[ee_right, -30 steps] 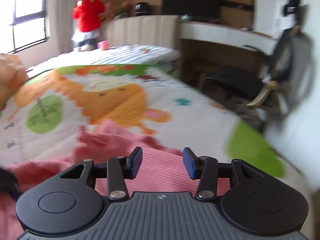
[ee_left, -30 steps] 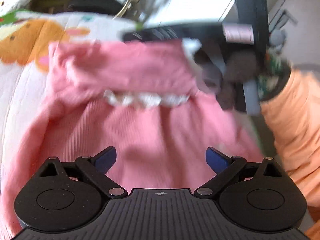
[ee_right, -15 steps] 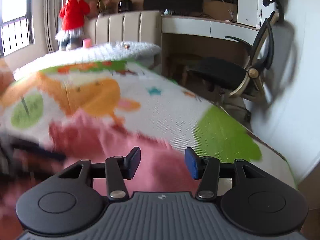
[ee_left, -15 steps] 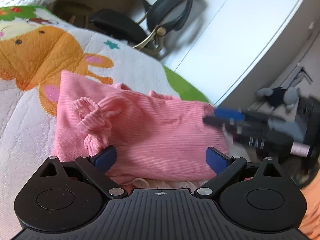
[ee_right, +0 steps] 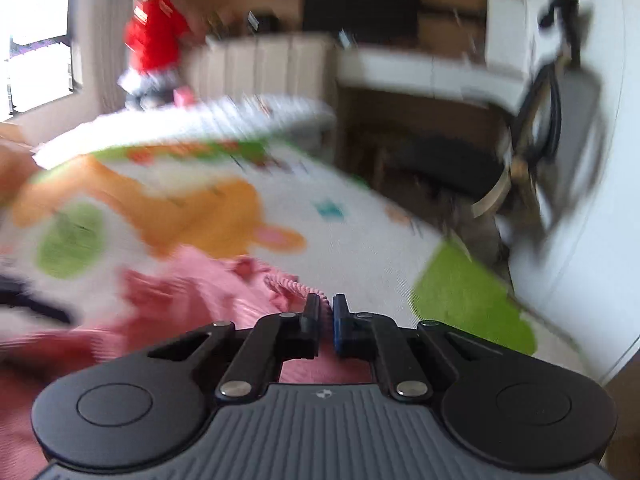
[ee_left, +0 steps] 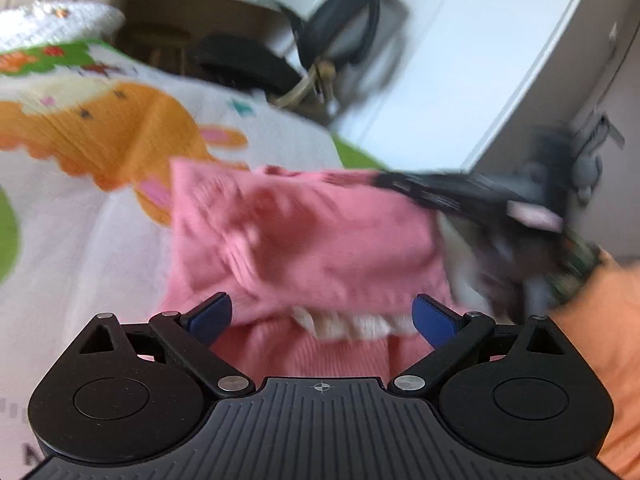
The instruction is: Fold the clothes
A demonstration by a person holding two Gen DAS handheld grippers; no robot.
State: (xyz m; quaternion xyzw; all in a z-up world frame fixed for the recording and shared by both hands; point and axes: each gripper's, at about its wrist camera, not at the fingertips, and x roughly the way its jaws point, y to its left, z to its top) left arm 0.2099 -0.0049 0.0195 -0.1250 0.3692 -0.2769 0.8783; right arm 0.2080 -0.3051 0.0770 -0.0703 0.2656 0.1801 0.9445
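Note:
A pink ribbed garment [ee_left: 304, 240] with a white lace trim [ee_left: 352, 326] lies partly folded on the cartoon-print bed cover [ee_left: 72, 208]. My left gripper [ee_left: 322, 318] is open just above its near part, jaws wide apart and empty. My right gripper [ee_right: 326, 320] is shut at the garment's frilly right edge [ee_right: 288, 284]; the blur hides whether cloth sits between the jaws. It also shows in the left wrist view [ee_left: 460, 196] as a dark blurred shape at the garment's right side.
A black office chair [ee_right: 536, 136] and a desk [ee_right: 420, 72] stand beyond the bed's far edge. A white wall [ee_left: 480, 64] runs along the right. An orange cloth [ee_left: 600, 340] lies at the right. A figure in red [ee_right: 156, 40] stands by the window.
My right gripper has shut its jaws at the pink garment's right edge. The left gripper stays open and has shifted slightly, with the lace trim now showing below the folded layer.

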